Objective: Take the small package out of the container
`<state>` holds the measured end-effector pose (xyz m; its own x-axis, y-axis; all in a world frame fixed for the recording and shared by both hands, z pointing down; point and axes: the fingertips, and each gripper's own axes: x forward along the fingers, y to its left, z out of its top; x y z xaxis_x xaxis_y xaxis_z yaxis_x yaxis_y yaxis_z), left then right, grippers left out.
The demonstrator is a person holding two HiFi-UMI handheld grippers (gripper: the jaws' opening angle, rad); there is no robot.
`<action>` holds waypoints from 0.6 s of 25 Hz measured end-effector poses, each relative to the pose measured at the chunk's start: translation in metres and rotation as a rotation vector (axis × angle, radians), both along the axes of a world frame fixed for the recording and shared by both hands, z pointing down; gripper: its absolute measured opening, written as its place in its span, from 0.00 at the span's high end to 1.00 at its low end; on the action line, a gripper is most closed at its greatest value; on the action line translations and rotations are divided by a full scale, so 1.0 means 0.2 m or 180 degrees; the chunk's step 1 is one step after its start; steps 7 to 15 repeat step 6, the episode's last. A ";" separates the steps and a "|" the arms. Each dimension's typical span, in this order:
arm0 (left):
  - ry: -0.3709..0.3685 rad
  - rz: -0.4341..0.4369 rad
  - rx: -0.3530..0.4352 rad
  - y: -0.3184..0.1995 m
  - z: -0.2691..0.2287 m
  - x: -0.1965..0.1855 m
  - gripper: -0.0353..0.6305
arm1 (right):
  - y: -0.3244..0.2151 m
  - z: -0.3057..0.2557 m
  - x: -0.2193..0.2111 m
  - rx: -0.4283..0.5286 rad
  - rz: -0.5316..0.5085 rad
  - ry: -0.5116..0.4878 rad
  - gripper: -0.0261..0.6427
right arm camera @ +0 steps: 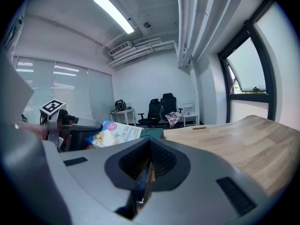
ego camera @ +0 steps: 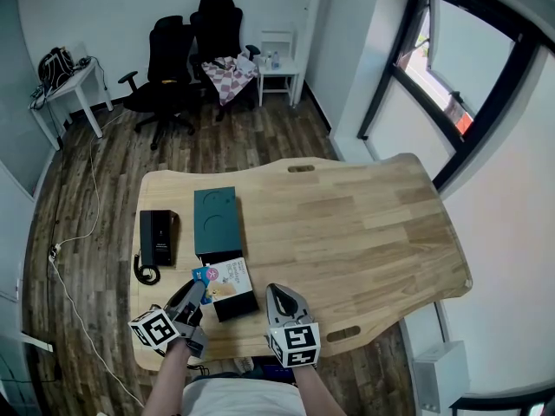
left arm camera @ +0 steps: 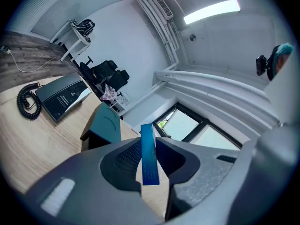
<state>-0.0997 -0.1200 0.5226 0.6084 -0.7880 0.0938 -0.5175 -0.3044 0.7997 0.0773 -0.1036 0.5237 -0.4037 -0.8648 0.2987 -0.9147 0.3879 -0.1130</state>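
Left hand-held gripper is clamped on the small package, no doubt about it. In the left gripper view the thin blue edge of the pack stands upright between the two pads, pinched from both sides. From the head view, the grip sits on the package's blue near-left corner, and the pale printed face is turned up toward the camera. The package hangs over the open black container at the near edge of the desk, partly covering it. Whether its bottom edge touches the box is not something these angles settle. In the right gripper view the pack shows tilted, its picture side facing across, with the left hand-held gripper on its end.

Over to the right hand-held gripper. Its jaws are drawn together with only a narrow slit between them and nothing gripped. It sits just to the right of the black container, apart from the package.

Behind the container lies the teal lid, flat on the desk. A black telephone sits to its left, its coiled cord curling toward the desk's near edge. Two black office chairs stand at the far wall.
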 end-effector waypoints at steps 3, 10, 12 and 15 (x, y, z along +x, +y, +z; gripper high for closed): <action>-0.0026 0.0001 -0.0010 0.00 0.02 -0.01 0.80 | -0.01 0.00 0.00 0.0000 0.0003 -0.0006 0.95; -0.0039 0.0000 -0.0023 0.00 0.03 -0.03 0.80 | -0.02 0.02 -0.01 -0.0019 -0.0003 -0.0018 0.95; -0.0039 0.0000 -0.0023 0.00 0.03 -0.03 0.80 | -0.02 0.02 -0.01 -0.0019 -0.0003 -0.0018 0.95; -0.0039 0.0000 -0.0023 0.00 0.03 -0.03 0.80 | -0.02 0.02 -0.01 -0.0019 -0.0003 -0.0018 0.95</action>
